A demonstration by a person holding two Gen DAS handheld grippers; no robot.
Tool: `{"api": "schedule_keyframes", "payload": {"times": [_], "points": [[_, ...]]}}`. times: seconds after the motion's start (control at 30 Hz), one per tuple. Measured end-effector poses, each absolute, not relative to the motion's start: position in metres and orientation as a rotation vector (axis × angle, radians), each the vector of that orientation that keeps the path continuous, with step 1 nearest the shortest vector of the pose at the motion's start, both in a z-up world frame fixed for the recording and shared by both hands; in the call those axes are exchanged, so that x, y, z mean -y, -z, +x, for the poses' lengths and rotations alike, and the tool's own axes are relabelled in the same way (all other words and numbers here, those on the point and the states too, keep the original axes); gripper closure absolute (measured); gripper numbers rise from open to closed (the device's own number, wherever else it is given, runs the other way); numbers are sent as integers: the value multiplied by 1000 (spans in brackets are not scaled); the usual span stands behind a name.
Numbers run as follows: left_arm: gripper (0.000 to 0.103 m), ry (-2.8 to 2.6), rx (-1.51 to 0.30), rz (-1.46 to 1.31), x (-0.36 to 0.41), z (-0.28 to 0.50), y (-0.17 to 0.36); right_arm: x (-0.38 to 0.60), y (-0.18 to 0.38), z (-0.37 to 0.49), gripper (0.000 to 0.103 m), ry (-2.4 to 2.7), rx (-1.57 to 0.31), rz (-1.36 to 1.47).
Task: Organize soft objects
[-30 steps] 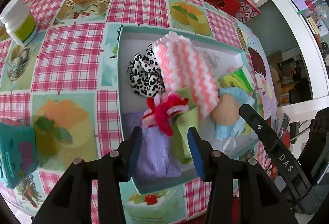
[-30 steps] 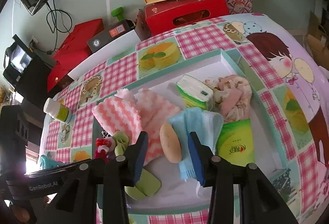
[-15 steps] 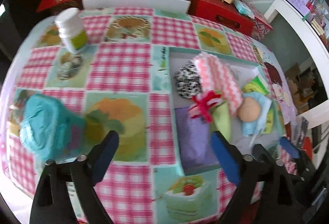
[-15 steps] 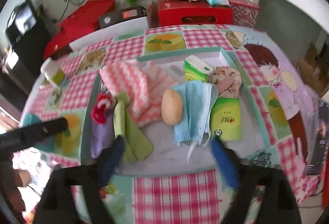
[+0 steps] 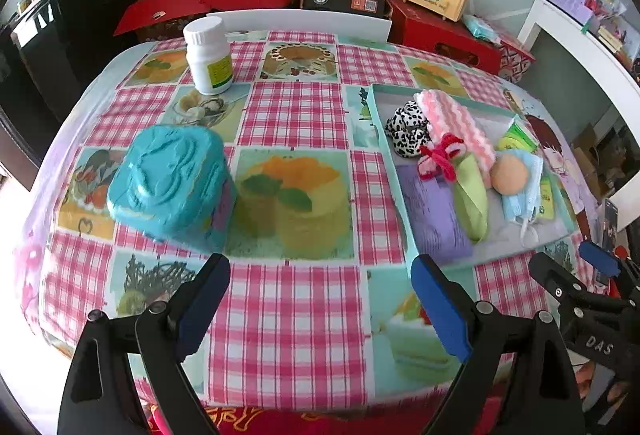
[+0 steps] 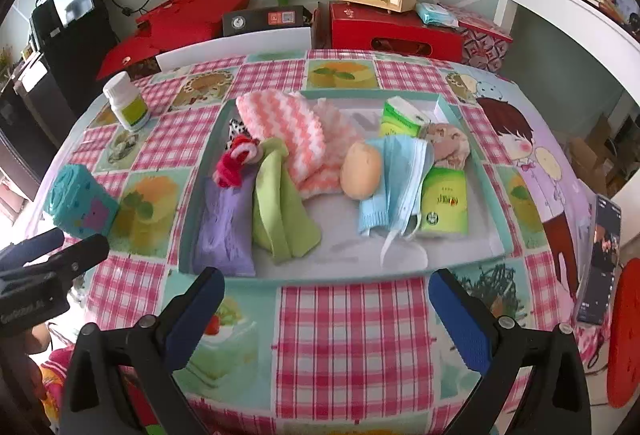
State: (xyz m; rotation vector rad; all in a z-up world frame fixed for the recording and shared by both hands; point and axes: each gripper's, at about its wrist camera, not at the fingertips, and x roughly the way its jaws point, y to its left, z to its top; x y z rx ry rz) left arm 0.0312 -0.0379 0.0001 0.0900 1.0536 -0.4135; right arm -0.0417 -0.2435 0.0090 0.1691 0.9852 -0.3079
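Observation:
A shallow teal-rimmed tray (image 6: 468, 267) (image 5: 406, 219) on the table holds soft things: a pink-and-white zigzag cloth (image 6: 288, 119) (image 5: 452, 127), a green cloth (image 6: 280, 211) (image 5: 472, 195), a purple pouch (image 6: 224, 231) (image 5: 432, 207), a red knit piece (image 6: 236, 159) (image 5: 440, 155), a tan sponge (image 6: 360, 171) (image 5: 509, 175), a blue face mask (image 6: 400, 179) (image 5: 524, 191), green tissue packs (image 6: 444, 201) and a leopard-print scrunchie (image 5: 408, 127). My right gripper (image 6: 326, 311) stands open over the tablecloth in front of the tray, holding nothing. My left gripper (image 5: 320, 299) is open and empty left of the tray's near corner.
A teal embossed box (image 5: 172, 183) (image 6: 80, 203) stands on the checked tablecloth left of the tray. A white pill bottle (image 5: 210, 55) (image 6: 126, 101) stands at the far left. Red boxes (image 6: 392, 31) line the wall behind. A phone (image 6: 598, 259) lies at the right table edge.
Both grippers drew back from over the tray toward the table's near edge and opened wide. The left view swung left, bringing the teal box and bottle into sight.

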Motion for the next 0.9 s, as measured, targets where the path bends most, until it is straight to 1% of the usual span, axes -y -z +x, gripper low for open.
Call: {"api": "schedule_keyframes", "payload": {"times": [0.23,0.63,0.9], "points": [[11,347,-976,158,31,16,-5,239,-6,-49,0,329,-981,162],[11,222,-1008,165,20,17,5,235,-5,-51,0,336,-958,142],[11,235,-1010,176,22,16,7,235,-2,-49,0,333,-971,141]]}}
